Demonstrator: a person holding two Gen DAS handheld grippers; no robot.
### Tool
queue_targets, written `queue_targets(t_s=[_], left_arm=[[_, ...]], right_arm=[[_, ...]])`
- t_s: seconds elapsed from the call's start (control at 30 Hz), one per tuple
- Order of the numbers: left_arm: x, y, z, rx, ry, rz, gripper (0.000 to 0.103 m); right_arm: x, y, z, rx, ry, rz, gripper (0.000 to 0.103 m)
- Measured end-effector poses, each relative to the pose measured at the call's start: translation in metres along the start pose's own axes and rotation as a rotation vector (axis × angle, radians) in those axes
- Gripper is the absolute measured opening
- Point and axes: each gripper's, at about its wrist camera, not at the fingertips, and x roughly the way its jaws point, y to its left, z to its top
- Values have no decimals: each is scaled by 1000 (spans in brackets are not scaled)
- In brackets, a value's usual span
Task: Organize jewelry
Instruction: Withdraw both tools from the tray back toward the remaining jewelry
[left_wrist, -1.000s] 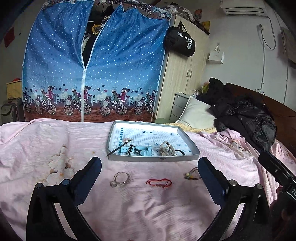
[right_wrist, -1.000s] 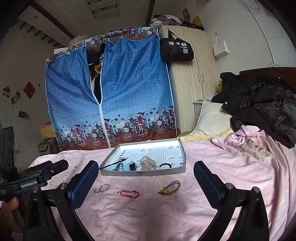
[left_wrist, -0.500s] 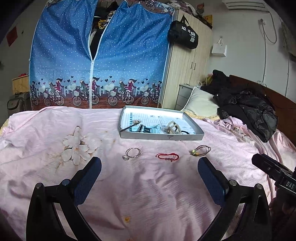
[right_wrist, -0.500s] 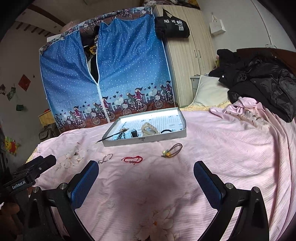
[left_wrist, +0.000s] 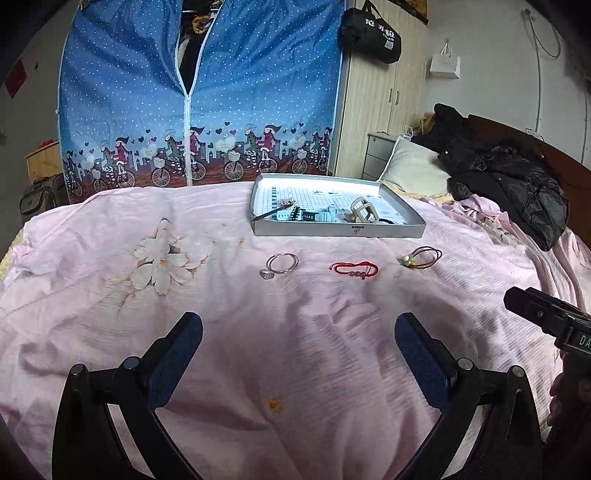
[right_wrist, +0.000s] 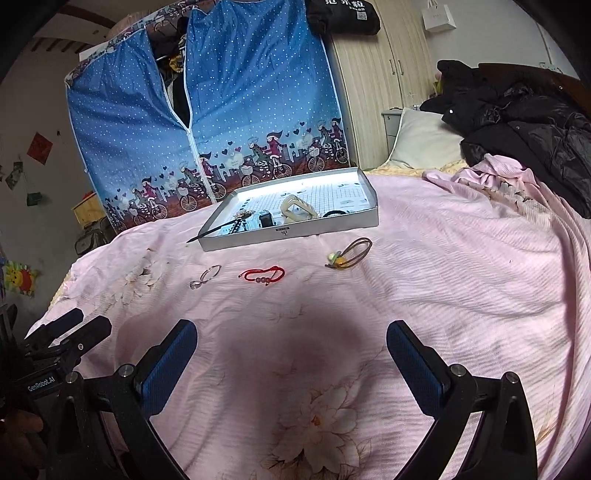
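Both your grippers are spread wide and empty: the left gripper hangs over bare pink bedsheet, and the right gripper does the same, with nothing between its blue pads. Three loose pieces lie in a row on the sheet, just in front of the grey tray and apart from each other. Leftmost is the silver bangle with a small charm at its near end, in the middle the red cord bracelet with a few beads, and rightmost the brown hair tie with a green and a yellow bead on it. None of them touches the tray wall. Inside the tray there is a dark hair stick whose tip pokes over the left rim, a beige claw clip, a black elastic band beside the clip, and some small dark and pale bits in between (too small to name). From the right wrist view the same row reads bangle, red bracelet, hair tie, left to right, all well ahead of your fingertips. Your other handle shows at the edge of each view. Behind the bed stand a blue fabric wardrobe and a wooden cabinet; a black jacket lies by the pillow.
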Motion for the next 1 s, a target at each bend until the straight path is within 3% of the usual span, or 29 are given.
queue_targets(t_s=[0.5, 0.8, 1.0], left_arm=[[20, 24, -9, -57, 86, 23, 102], [55, 33, 9, 26, 147, -10, 102], [89, 41, 22, 80, 183, -53, 102]], right_arm=[[16, 3, -3, 7, 50, 3, 103], [37, 5, -1, -5, 61, 31, 103], [62, 13, 8, -109, 79, 63, 103]])
